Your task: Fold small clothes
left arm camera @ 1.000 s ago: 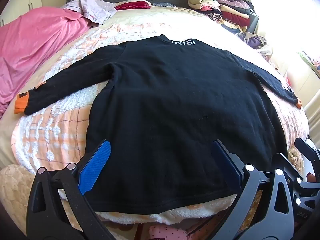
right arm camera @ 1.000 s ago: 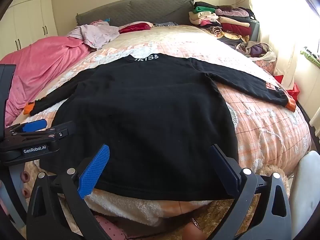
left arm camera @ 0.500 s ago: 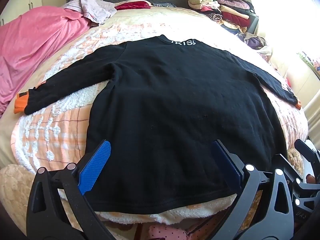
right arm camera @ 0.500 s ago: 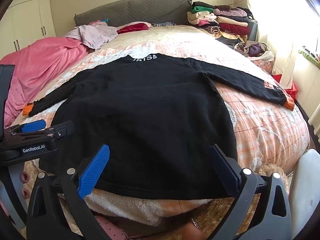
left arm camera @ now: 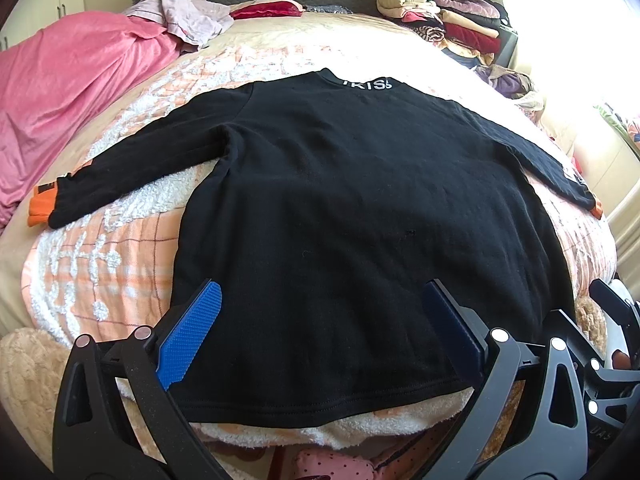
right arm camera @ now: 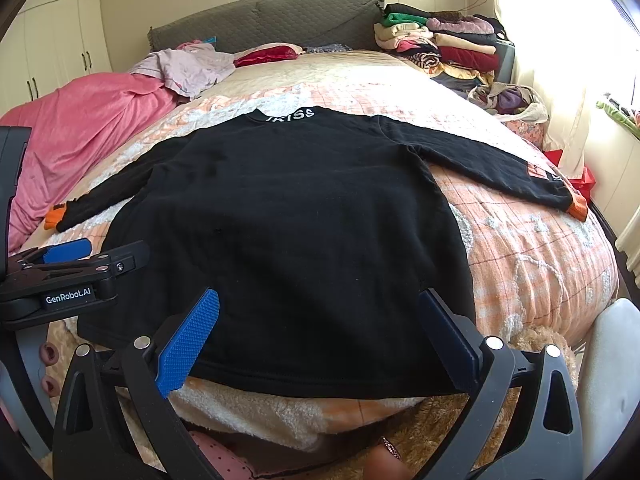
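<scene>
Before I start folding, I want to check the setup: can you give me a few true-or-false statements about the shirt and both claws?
1. The black shirt lies spread flat on the bed. True.
2. Its cuffs are green. False: they are orange.
3. The left claw is open and empty. True.
4. The right claw grips the hem. False: it is open, holding nothing.
5. One sleeve is folded across the chest. False: both sleeves lie stretched outward.

Both my tools are chunky black plastic frames with triangle cutouts and shiny round silver rivets. My left tool has ribbed bright blue pads inside its fingers, same on my right tool. White "GenRobot.AI" lettering sits on the left one's side.
</scene>
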`<action>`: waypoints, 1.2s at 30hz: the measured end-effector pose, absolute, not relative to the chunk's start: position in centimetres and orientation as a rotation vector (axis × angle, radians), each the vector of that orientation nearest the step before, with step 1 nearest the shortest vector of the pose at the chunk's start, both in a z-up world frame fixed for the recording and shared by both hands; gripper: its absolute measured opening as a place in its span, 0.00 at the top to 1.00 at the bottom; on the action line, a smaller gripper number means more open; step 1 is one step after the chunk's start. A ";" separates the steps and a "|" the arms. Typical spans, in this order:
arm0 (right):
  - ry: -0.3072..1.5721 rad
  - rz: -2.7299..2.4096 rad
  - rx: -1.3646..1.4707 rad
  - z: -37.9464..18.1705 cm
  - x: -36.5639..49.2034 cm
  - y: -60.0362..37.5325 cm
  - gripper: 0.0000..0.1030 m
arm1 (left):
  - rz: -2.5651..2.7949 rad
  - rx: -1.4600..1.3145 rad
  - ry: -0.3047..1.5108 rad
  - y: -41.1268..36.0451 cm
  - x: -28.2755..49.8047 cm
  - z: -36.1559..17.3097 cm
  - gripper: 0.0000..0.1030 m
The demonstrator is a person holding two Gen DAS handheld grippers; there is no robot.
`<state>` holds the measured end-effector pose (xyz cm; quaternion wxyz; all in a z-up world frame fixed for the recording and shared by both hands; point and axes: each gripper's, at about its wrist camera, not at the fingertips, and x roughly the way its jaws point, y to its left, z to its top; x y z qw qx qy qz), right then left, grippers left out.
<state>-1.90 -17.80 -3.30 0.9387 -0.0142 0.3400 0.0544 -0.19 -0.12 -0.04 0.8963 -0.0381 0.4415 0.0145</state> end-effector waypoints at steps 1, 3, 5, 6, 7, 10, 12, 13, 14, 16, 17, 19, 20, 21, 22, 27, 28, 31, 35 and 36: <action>0.694 0.112 -0.028 -3.3 -1.9 -17.8 0.04 | 0.031 -0.078 0.915 -0.1 -0.2 -0.1 0.08; 0.695 0.112 -0.028 -3.3 -1.9 -17.8 0.04 | 0.030 -0.080 0.915 0.0 -0.2 -0.1 0.08; 0.694 0.111 -0.028 -3.3 -1.9 -17.8 0.04 | 0.030 -0.078 0.916 0.0 -0.2 -0.1 0.08; 0.694 0.111 -0.029 -3.3 -1.9 -17.8 0.04 | 0.029 -0.079 0.915 0.0 -0.2 -0.1 0.08; 0.694 0.112 -0.029 -3.3 -1.9 -17.8 0.04 | 0.028 -0.079 0.915 0.0 -0.2 -0.1 0.08; 0.695 0.112 -0.029 -3.3 -1.9 -17.8 0.04 | 0.029 -0.079 0.915 0.0 -0.2 -0.1 0.08; 0.694 0.111 -0.029 -3.3 -1.9 -17.8 0.04 | 0.029 -0.079 0.916 0.0 -0.2 -0.1 0.08; 0.694 0.111 -0.029 -3.3 -1.9 -17.8 0.04 | 0.030 -0.079 0.915 0.0 -0.2 -0.1 0.08; 0.694 0.110 -0.029 -3.3 -1.9 -17.8 0.04 | 0.030 -0.079 0.914 0.0 -0.2 -0.1 0.08; 0.692 0.110 -0.029 -3.2 -2.0 -17.8 0.04 | 0.030 -0.079 0.915 0.0 -0.2 -0.1 0.08; 0.691 0.109 -0.029 -3.1 -2.0 -17.8 0.04 | 0.029 -0.078 0.915 0.0 -0.1 -0.1 0.08; 0.687 0.109 -0.030 -3.1 -2.1 -17.8 0.04 | 0.030 -0.078 0.916 0.0 -0.1 -0.2 0.08; 0.686 0.108 -0.030 -3.0 -2.2 -17.7 0.04 | 0.030 -0.079 0.915 0.0 -0.1 -0.1 0.08; 0.687 0.106 -0.030 -3.0 -2.2 -17.7 0.04 | 0.030 -0.079 0.915 0.0 -0.1 -0.2 0.08; 0.686 0.107 -0.030 -3.0 -2.2 -17.7 0.04 | 0.030 -0.078 0.915 0.0 -0.1 -0.2 0.08; 0.685 0.106 -0.029 -3.0 -2.2 -17.7 0.04 | 0.029 -0.079 0.913 0.0 -0.1 -0.2 0.08; 0.685 0.106 -0.030 -3.0 -2.2 -17.8 0.04 | 0.030 -0.079 0.915 0.0 -0.1 -0.1 0.08; 0.683 0.105 -0.028 -2.9 -2.2 -17.8 0.04 | 0.030 -0.079 0.915 0.0 -0.1 -0.1 0.08; 0.682 0.106 -0.027 -2.9 -2.2 -17.8 0.04 | 0.029 -0.079 0.913 0.0 -0.1 -0.1 0.08; 0.681 0.106 -0.026 -2.8 -2.2 -17.8 0.04 | 0.029 -0.079 0.913 0.0 -0.1 -0.1 0.08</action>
